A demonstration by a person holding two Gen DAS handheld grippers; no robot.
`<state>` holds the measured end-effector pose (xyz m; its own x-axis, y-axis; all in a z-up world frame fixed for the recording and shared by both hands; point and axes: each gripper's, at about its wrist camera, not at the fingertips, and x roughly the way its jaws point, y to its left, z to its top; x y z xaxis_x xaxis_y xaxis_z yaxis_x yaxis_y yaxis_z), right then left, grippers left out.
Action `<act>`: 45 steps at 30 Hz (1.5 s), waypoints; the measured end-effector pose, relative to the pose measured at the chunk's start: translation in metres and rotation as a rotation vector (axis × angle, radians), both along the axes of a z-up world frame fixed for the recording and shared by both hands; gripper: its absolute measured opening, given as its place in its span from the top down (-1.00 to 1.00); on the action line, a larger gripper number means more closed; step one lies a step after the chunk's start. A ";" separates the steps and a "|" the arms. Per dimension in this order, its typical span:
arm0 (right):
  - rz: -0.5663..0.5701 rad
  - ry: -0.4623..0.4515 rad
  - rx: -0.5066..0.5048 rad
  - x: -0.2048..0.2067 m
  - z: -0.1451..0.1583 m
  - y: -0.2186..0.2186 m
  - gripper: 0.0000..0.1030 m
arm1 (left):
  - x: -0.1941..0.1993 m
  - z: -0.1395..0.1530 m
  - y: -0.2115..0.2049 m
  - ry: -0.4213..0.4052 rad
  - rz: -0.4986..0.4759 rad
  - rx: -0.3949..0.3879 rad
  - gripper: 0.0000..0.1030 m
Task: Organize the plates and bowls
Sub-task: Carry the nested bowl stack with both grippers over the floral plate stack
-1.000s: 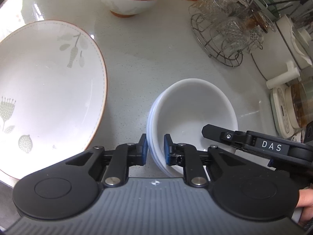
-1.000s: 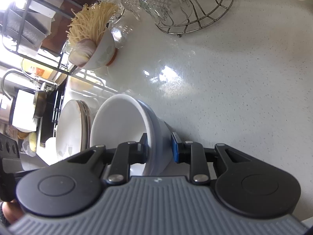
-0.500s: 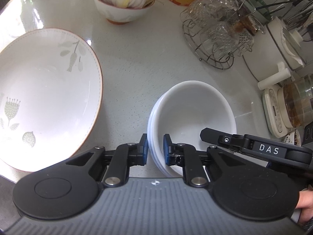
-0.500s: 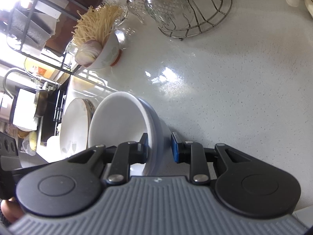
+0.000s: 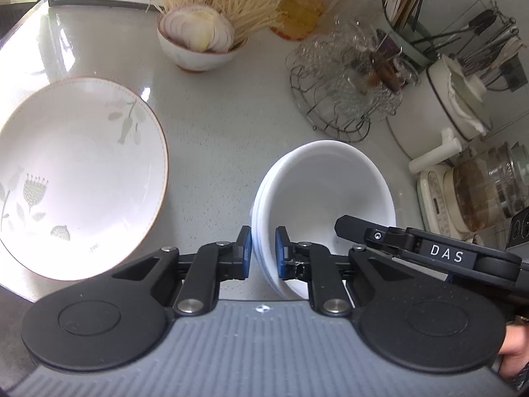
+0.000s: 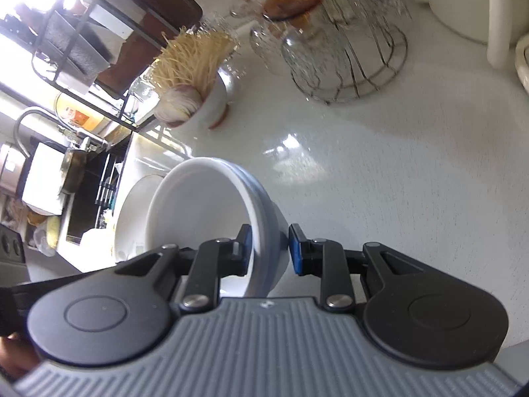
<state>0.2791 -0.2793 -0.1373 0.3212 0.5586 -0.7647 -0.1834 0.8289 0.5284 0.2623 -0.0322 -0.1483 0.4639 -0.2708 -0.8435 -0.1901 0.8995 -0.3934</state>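
Note:
A stack of nested white bowls (image 5: 324,195) hangs above the speckled counter, held from two sides. My left gripper (image 5: 263,253) is shut on its left rim, one blue pad inside and one outside. My right gripper (image 6: 269,248) is shut on the opposite rim of the same white bowl stack (image 6: 205,208); it also shows as a black arm marked DAS (image 5: 429,248) at the stack's right. A large floral plate (image 5: 76,178) with a brown rim lies on the counter to the left, apart from the stack.
A bowl of sliced onion and dry noodles (image 5: 201,39) stands at the back. A wire basket of glasses (image 5: 344,89) sits right of it, then a white pot (image 5: 456,106) and a glass kettle (image 5: 486,188). In the right wrist view a sink (image 6: 82,205) lies far left.
Both grippers have risen with the bowl stack in them, so the counter, plate and basket look smaller and farther away. The grips on the rims are unchanged.

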 end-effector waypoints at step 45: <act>0.078 -0.073 -0.023 -0.019 0.028 0.183 0.48 | -0.046 0.026 0.184 -0.116 0.096 -0.030 0.67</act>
